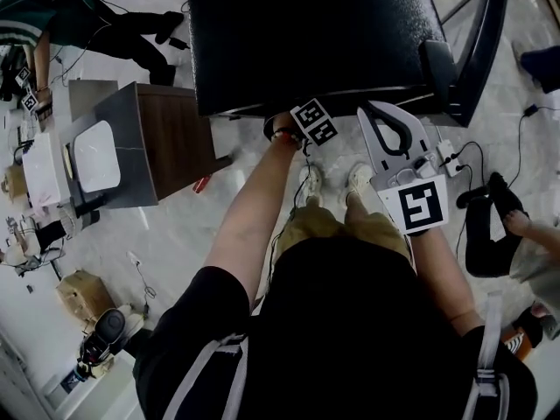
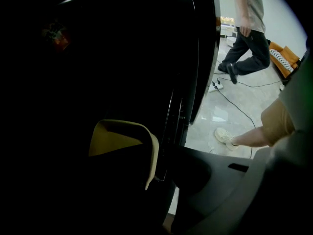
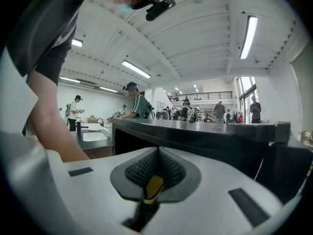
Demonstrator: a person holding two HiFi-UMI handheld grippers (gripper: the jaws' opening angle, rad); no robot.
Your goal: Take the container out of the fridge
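The black fridge [image 1: 315, 33] fills the top of the head view, with its door [image 1: 477, 42] swung open to the right. My left arm reaches into it. Only the left gripper's marker cube [image 1: 313, 122] shows there. In the left gripper view the left gripper [image 2: 168, 175] is open in the dark interior, with one yellow pad [image 2: 122, 141] lit. No container can be made out in that darkness, only a faint reddish spot [image 2: 56, 35] at the upper left. My right gripper [image 1: 378, 112] [image 3: 156, 153] is shut and empty, held outside in front of the fridge.
A brown cabinet [image 1: 171, 138] with a white sink top stands left of the fridge. A power strip [image 1: 446, 153] and cables lie on the floor at the right, near a seated person's legs [image 1: 490, 226]. Another person [image 2: 249, 33] walks past beyond the door.
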